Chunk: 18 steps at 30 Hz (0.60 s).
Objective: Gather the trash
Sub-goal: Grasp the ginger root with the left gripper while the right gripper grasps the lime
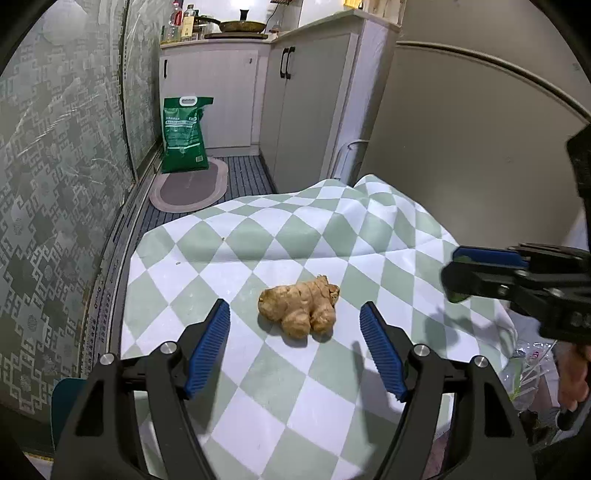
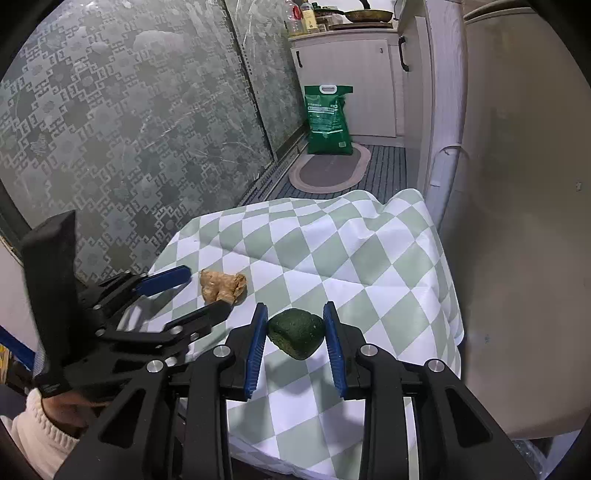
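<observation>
A frosted, patterned sliding door (image 1: pixel 55 177) ran along the left of the narrow kitchen, and a green sack (image 1: pixel 184 134) with a white handle stood on the floor at its far end, just behind an oval mat (image 1: pixel 188 188). Nearer, a green-and-white checked tablecloth (image 1: pixel 229 240) covered a table. The left gripper (image 1: pixel 295 312) hung over the cloth with its blue pads (image 1: pixel 208 347) spread wide and gripping nothing; a knobbly piece of ginger root (image 1: pixel 299 308) lay on the cloth ahead of and between them, clear of both pads. In the right wrist view the same root (image 2: pixel 221 284) lay just beyond the left gripper's (image 2: pixel 207 291) fingertips, and a hand in a cream knitted sleeve (image 2: pixel 40 435) held that tool from below. Right of the root, the right gripper (image 2: pixel 295 332) was clenched on a dark green lump (image 2: pixel 297 332), rough like an avocado, with both blue pads pressed against its sides, above the tablecloth. White cabinets (image 1: pixel 306 103) with black handles lined the right side of the aisle, a frying pan (image 1: pixel 242 25) and bottles (image 1: pixel 183 22) sat on the far counter, and a pale curved surface (image 2: pixel 517 221) filled the right edge
</observation>
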Each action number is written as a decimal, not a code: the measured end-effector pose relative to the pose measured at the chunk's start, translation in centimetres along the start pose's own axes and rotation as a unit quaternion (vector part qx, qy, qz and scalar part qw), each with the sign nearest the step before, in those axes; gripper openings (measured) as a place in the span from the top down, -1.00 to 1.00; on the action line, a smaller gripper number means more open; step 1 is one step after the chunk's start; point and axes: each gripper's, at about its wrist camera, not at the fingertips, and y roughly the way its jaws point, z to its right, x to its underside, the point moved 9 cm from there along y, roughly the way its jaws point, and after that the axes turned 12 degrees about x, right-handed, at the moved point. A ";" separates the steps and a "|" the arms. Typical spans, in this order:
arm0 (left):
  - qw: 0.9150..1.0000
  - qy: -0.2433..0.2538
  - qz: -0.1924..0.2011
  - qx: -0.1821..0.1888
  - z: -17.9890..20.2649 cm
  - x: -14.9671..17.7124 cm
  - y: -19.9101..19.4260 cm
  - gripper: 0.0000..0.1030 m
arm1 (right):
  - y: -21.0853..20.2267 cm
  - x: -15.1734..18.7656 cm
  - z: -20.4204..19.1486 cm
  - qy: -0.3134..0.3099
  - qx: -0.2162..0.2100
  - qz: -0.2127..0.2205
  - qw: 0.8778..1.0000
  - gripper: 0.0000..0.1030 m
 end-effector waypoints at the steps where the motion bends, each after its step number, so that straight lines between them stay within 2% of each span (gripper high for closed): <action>1: 1.000 0.000 -0.002 -0.004 0.0 0.0 0.1 -0.38 | -0.1 0.0 0.1 0.000 -0.001 0.001 1.000 0.40; 9: 0.999 0.009 -0.016 -0.036 0.0 -0.2 1.2 -0.38 | -0.2 0.7 0.3 -0.005 -0.001 -0.003 1.000 0.40; 10: 0.999 0.014 -0.018 -0.043 0.0 -0.1 1.3 -0.35 | -0.2 0.7 0.4 -0.005 -0.001 -0.003 1.000 0.40; 11: 0.998 0.021 -0.018 -0.050 0.0 -0.2 1.4 -0.15 | -0.2 0.7 0.5 -0.005 0.000 -0.004 1.000 0.40; 13: 0.997 0.028 -0.016 -0.064 -0.2 -0.2 1.3 0.05 | -0.3 0.8 0.5 -0.005 0.000 -0.003 1.000 0.40; 18: 0.999 0.016 -0.003 -0.044 -0.5 -0.3 0.5 0.06 | -0.5 0.6 0.3 -0.008 -0.001 0.000 1.000 0.40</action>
